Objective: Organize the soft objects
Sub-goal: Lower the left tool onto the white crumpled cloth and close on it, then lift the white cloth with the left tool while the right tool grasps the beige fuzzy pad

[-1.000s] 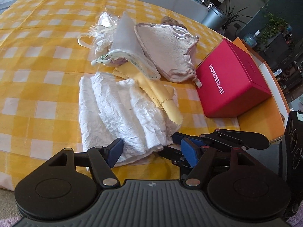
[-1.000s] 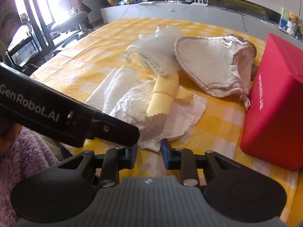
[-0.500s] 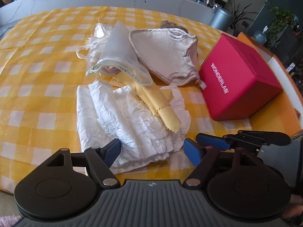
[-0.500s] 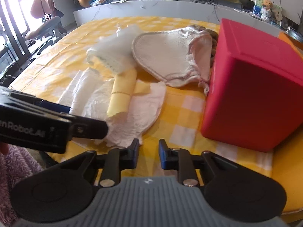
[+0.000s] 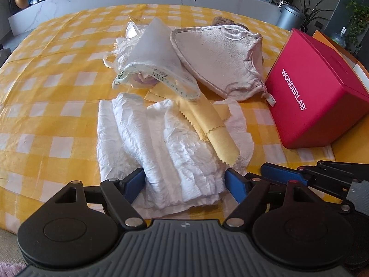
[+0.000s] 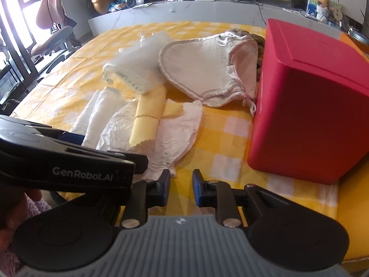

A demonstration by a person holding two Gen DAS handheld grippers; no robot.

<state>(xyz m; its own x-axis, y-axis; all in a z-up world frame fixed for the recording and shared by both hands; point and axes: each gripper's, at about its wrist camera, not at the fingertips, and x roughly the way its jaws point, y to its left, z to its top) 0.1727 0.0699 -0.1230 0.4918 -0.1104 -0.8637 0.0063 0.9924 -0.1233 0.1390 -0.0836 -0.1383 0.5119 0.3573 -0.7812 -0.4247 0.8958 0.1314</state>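
A crumpled white cloth [image 5: 161, 143] lies at the near edge of the yellow-checked table [image 5: 46, 92], with a yellow cloth [image 5: 207, 124] draped over it. Behind them lie a white mesh bag [image 5: 156, 55] and a pale pink terry piece [image 5: 219, 57]. My left gripper [image 5: 184, 182] is open wide, and the white cloth's near edge sits between its fingers, unpinched. In the right wrist view my right gripper [image 6: 181, 184] hovers just right of the white cloth [image 6: 115, 124], its jaws a narrow gap apart with nothing between them. The yellow cloth [image 6: 147, 117] lies ahead of it on the left.
A red box [image 5: 318, 92] marked WONDERLAB stands at the right by the table's orange edge [image 5: 346, 147]; it looms close in the right wrist view [image 6: 311, 103]. A brown lump [image 5: 221, 20] peeks out behind the terry piece. A grey counter runs along the back; chairs [image 6: 53, 37] stand far left.
My right gripper slid right, out from in front of the left one and toward the red box, and its jaws narrowed. The left gripper tilted and its jaws spread slightly.
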